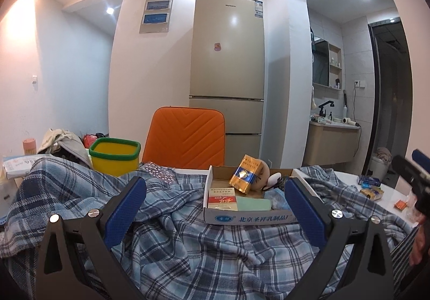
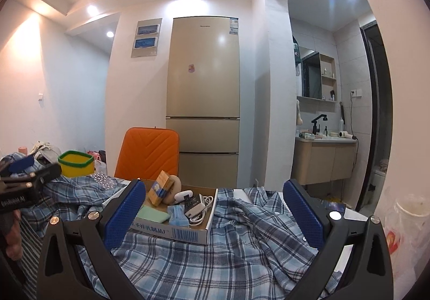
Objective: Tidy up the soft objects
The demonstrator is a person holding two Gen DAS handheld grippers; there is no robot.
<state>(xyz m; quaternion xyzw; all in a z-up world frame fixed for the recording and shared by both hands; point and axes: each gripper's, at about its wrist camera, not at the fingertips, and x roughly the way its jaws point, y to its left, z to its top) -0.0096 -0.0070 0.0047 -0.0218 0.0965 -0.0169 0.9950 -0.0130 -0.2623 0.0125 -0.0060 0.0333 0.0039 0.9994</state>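
Observation:
A blue plaid shirt (image 1: 188,251) lies rumpled across the table and also shows in the right wrist view (image 2: 228,254). My left gripper (image 1: 215,206) is open above it with nothing between its blue pads. My right gripper (image 2: 215,208) is open too, above the same cloth. A shallow cardboard box (image 1: 250,216) rests on the shirt straight ahead, holding cigarette packs, a green case and cables; it also shows in the right wrist view (image 2: 188,234). A heap of grey and white clothes (image 1: 64,143) lies at the far left.
A yellow bin with a green rim (image 1: 114,156) stands at the back left. An orange chair back (image 1: 185,136) rises behind the table, with a fridge (image 1: 227,58) beyond. Small packs (image 1: 372,188) lie on the white table at right. A plastic bag (image 2: 403,230) stands at right.

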